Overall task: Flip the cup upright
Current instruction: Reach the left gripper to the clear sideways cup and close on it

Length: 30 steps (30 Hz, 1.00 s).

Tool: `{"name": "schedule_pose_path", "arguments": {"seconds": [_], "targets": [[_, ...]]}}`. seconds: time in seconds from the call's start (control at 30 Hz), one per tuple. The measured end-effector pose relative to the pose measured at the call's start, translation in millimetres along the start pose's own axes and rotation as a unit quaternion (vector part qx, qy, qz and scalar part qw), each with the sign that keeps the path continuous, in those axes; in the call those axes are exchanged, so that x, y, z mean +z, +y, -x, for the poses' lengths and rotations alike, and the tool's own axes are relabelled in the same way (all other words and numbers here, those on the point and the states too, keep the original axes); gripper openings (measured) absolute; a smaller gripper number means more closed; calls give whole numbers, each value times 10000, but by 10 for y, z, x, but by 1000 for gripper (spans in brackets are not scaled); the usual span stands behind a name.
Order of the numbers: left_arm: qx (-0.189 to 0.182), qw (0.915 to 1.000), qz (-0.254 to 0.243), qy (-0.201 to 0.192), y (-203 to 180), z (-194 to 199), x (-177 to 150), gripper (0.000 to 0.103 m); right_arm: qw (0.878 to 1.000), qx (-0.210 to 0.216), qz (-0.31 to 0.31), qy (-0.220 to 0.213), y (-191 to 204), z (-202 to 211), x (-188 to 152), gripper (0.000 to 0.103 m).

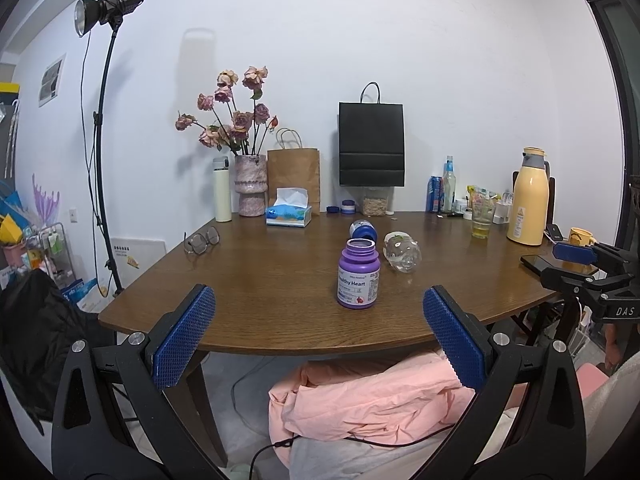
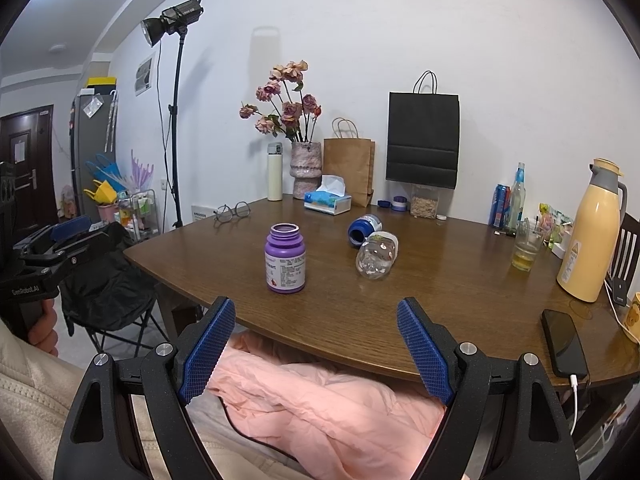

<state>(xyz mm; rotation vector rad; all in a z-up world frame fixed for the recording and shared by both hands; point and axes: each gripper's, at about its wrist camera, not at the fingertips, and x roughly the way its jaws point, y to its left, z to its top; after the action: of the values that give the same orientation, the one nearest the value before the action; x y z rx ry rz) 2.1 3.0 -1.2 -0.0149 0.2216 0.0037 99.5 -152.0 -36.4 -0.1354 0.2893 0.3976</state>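
**Cup on its side, mid-table, both grippers back**

Cup, clear plastic, lies on its side on the table, just beside a toppled blue bottle and right of an upright purple bottle. In the left view its long axis runs near to far, with the lumpy base toward the camera and the mouth toward the far wall. The left gripper hovers off the near table edge, level, jaws spread wide and holding nothing. The right gripper is likewise released and empty, held over the near edge. The cup lies well beyond both, far and slightly right of each gripper's gap.
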Motion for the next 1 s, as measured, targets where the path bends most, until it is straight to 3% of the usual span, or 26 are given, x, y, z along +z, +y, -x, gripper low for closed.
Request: {"name": "schedule_pose_path", "arguments": {"seconds": [0.33,0.57,0.7,0.8,1.0], "targets": [[-50,9998,-194,11,-28,-300,87,103,9994,-282,-200,98,-127,-136,-27,87],[-304,9978,-550,200,-243,-976,341,103,9957,-635,-606,304,-448,-625,78,87],[-431,9968,-574,365,-321,-1353,465,103,9925,-573,-898,608,-698,-1001,158,87],[-703,9935,-502,739,-344,-1697,576,103,9897,-567,-854,996,-802,-1362,205,87],[-772,9813,-276,1742,-357,-2423,775,103,9864,-219,-915,1346,-907,-2072,397,87]]}}
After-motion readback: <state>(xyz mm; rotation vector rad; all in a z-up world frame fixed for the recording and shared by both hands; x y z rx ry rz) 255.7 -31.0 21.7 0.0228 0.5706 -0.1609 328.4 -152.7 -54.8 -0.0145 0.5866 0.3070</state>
